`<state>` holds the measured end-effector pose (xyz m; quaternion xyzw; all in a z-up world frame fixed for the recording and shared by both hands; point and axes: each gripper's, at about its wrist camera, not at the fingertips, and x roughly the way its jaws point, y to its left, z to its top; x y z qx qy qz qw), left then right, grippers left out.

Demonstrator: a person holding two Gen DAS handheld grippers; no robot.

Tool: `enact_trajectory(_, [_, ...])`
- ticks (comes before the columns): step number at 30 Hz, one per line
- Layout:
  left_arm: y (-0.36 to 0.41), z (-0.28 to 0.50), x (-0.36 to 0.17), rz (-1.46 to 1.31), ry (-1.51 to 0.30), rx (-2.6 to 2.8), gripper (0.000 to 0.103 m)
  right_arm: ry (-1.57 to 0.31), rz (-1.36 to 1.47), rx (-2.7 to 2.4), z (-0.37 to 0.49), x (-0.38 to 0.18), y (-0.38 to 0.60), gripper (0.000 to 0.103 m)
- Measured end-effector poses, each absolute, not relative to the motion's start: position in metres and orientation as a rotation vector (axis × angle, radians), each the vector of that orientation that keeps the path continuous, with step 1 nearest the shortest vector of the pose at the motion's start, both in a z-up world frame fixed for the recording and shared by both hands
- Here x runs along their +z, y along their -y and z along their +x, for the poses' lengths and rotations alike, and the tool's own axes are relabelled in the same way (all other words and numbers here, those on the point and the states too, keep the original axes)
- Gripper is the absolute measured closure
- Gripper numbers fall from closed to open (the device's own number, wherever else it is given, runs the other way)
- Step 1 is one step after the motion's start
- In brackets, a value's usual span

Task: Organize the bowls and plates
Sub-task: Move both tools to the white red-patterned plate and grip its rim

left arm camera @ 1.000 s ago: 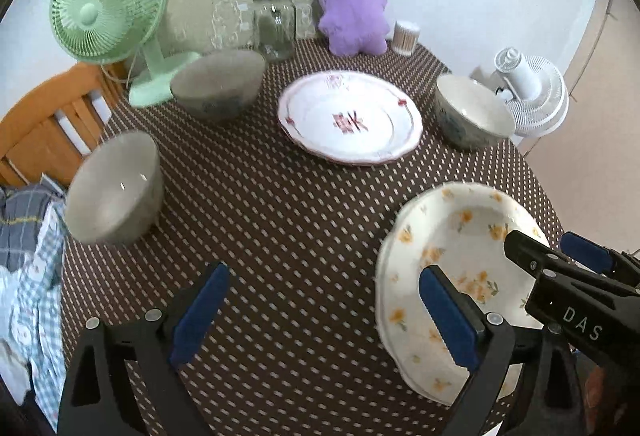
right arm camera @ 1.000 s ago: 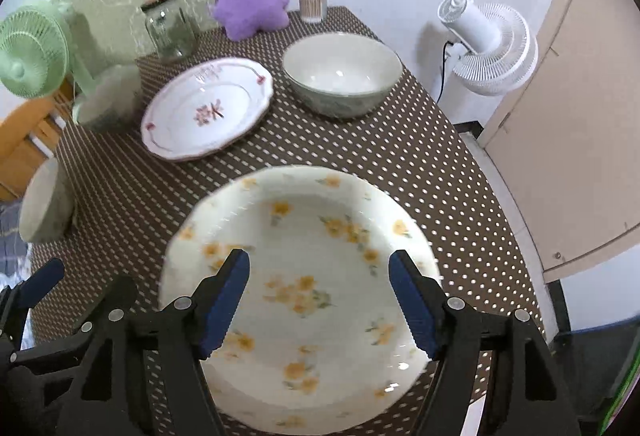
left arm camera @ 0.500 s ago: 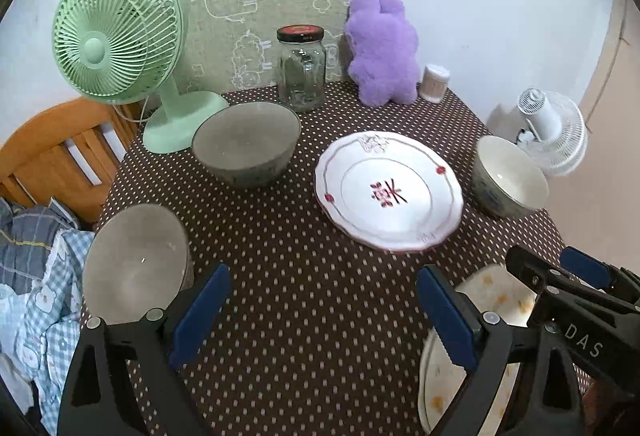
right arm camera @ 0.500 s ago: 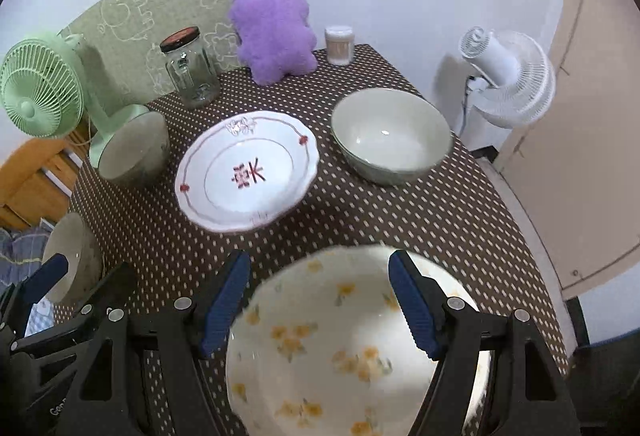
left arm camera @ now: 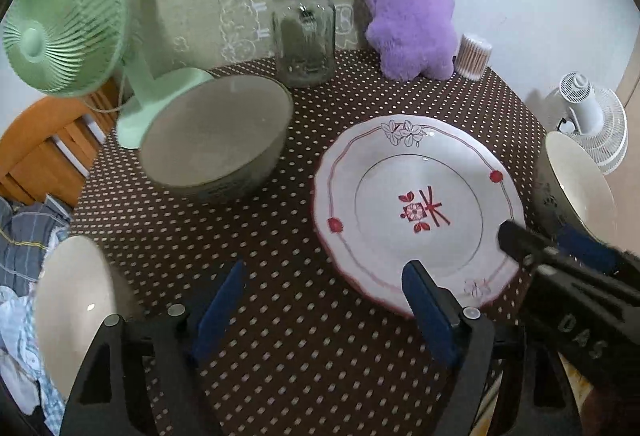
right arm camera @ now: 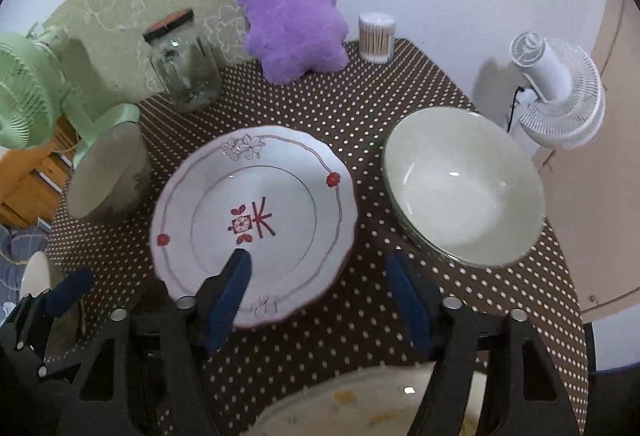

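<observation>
A white plate with red marks [left arm camera: 416,208] [right arm camera: 256,220] lies mid-table. A grey bowl [left arm camera: 218,134] [right arm camera: 106,172] sits to its left, a pale bowl [right arm camera: 464,184] [left arm camera: 580,188] to its right, and another bowl [left arm camera: 74,312] at the near left edge. A yellow-flowered plate [right arm camera: 360,408] lies below the right gripper. My left gripper [left arm camera: 324,300] is open and empty over the cloth, left of the red-marked plate. My right gripper [right arm camera: 320,284] is open and empty over that plate's near rim.
At the back stand a green fan [left arm camera: 64,12], a glass jar [left arm camera: 304,32], a purple plush toy [left arm camera: 408,12] and a swab tub [right arm camera: 376,36]. A white fan [right arm camera: 560,96] stands off the table's right edge. A wooden chair [left arm camera: 36,156] and clothes are at the left.
Both grippers have moved forward and away from the yellow-flowered plate toward the red-marked plate. Both stayed open and empty.
</observation>
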<state>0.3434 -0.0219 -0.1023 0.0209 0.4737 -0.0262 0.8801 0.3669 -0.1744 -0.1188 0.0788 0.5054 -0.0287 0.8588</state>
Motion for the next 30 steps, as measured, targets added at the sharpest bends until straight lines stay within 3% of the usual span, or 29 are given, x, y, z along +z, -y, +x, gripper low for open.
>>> enact_trajectory(12, [0.04, 0.385, -0.132, 0.039, -1.03, -0.053, 0.036, -1.101, 0.152, -0.087, 0.397, -0.149, 0.173, 0.048])
enact_trajectory(17, [0.046, 0.392, -0.138, 0.052, -1.045, -0.076, 0.059, -1.132, 0.155, -0.086, 0.403, -0.158, 0.175, 0.055])
enact_trajectory(23, [0.043, 0.392, -0.137, 0.056, -1.062, -0.049, 0.062, -1.157, 0.126, -0.066, 0.399, -0.156, 0.17, 0.065])
enact_trajectory(30, [0.022, 0.366, -0.133, 0.067, -1.066, -0.038, 0.062, -1.184, 0.121, -0.02, 0.375, -0.154, 0.151, 0.066])
